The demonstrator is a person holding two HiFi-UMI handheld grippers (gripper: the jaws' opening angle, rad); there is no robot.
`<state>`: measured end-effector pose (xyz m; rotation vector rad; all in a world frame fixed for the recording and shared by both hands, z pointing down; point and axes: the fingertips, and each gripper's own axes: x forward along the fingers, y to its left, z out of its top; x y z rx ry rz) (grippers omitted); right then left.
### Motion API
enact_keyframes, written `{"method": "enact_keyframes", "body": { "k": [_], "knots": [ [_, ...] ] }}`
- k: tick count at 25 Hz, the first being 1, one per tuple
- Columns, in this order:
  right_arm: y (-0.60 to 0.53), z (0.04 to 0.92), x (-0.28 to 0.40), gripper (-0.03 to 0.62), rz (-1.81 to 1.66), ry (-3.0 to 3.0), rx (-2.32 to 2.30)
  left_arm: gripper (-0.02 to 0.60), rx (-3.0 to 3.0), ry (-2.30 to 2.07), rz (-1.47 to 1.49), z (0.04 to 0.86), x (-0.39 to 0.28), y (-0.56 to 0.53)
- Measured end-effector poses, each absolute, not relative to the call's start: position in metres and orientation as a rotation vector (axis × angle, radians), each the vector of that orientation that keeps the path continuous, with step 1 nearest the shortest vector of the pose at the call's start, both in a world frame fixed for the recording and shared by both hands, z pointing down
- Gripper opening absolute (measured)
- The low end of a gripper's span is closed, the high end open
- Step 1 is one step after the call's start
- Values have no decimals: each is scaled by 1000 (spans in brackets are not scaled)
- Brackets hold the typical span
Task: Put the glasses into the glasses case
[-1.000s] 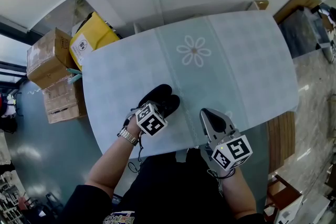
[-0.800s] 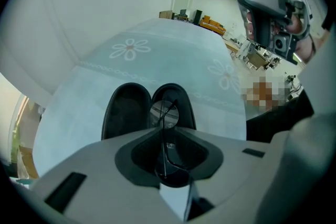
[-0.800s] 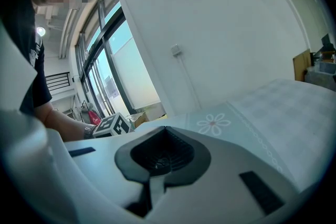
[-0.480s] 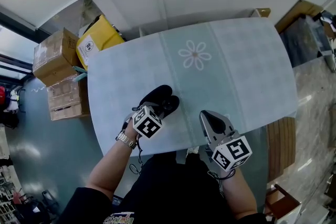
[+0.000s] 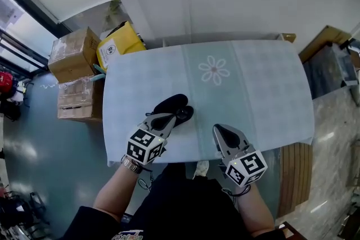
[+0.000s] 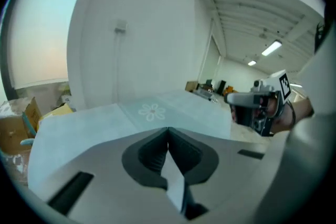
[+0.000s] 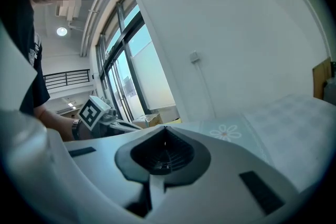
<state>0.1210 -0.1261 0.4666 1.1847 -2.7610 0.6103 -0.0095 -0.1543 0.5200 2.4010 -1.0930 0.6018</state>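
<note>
Jaws of left gripper pressed together, empty, tip at near edge of black oval glasses case on pale checked table. Right gripper also closed, empty, apart at right. Glasses not distinguishable; dark lump touching case maybe them. Step seems approach; next needs jaws opened. Brown cardboard boxes far left, not blocking.

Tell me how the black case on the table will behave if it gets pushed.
The glasses case looks low and rounded, so it probably slides rather than tips. The table looks smooth, so a nudge may skate it away. It has a firm outline, so it is likely stiff.
</note>
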Motion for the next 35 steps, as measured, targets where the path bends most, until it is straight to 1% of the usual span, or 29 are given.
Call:
{"method": "enact_keyframes", "body": {
  "k": [3, 8, 14, 24, 30, 35],
  "knots": [
    [-118, 456, 121, 23, 561, -2794, 1122, 28, 2434, -1220, 440, 485, -11, -136],
    [-105, 435, 123, 23, 497, -2845, 1003, 28, 2445, -1369, 314, 446, -8, -94],
    [-94, 422, 113, 23, 496, -2877, 914, 28, 2413, -1461, 299, 429, -13, -56],
    [-65, 426, 68, 23, 511, -2906, 779, 28, 2362, -1584, 294, 422, -48, -14],
    [-45, 422, 37, 23, 480, -2897, 768, 28, 2368, -1575, 280, 420, -73, 2],
    [-30, 417, 19, 23, 466, -2872, 830, 28, 2420, -1486, 284, 420, -89, 10]
  ]
}}
